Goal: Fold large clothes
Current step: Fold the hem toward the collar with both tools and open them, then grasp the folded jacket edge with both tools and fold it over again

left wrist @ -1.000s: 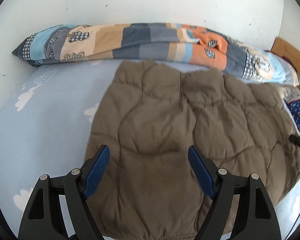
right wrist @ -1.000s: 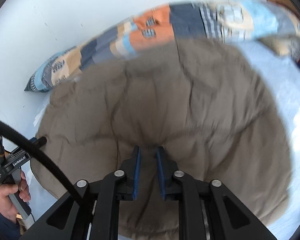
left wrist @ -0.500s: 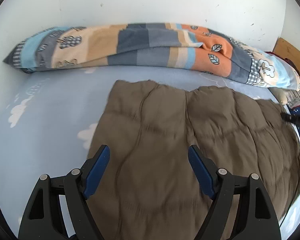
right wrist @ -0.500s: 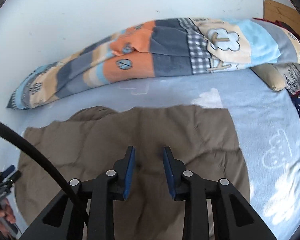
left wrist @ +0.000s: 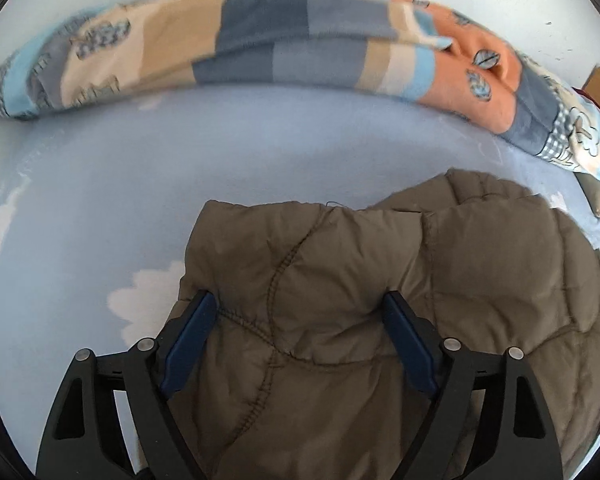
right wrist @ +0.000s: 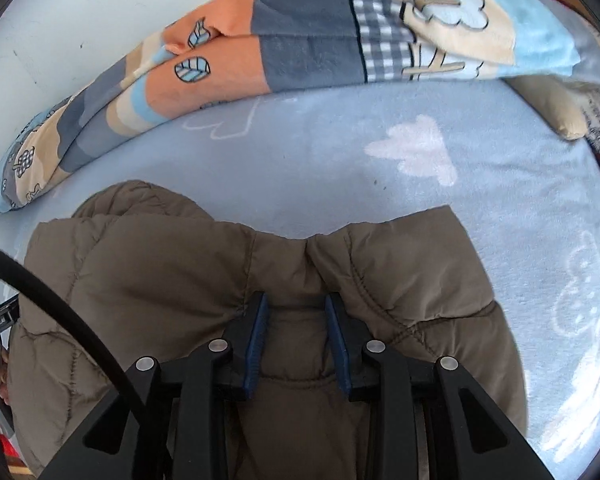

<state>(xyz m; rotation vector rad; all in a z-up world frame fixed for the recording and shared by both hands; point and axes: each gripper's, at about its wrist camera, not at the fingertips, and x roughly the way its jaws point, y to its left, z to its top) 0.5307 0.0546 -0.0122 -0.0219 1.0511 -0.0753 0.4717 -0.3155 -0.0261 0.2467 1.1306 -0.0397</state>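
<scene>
A brown quilted padded jacket [left wrist: 340, 280] lies on a light blue bed sheet; it also shows in the right wrist view [right wrist: 160, 272]. My left gripper [left wrist: 300, 312] is open wide, its blue-padded fingers [left wrist: 188, 336] straddling the jacket's near-left part close to the fabric. My right gripper [right wrist: 296, 312] is partly open, its fingers [right wrist: 256, 336] either side of a raised bunch of jacket fabric. Whether the pads pinch it is unclear.
A rolled patchwork blanket [left wrist: 300, 40] lies along the white wall at the back; it also shows in the right wrist view [right wrist: 300, 48]. A beige pillow [right wrist: 556, 116] sits at the far right. The blue sheet [right wrist: 380, 184] with white clouds surrounds the jacket. A black cable [right wrist: 60, 320] crosses left.
Both grippers have come down low and close onto the jacket. The right gripper has opened wider, from nearly shut to partly open. The left gripper stays open wide.
</scene>
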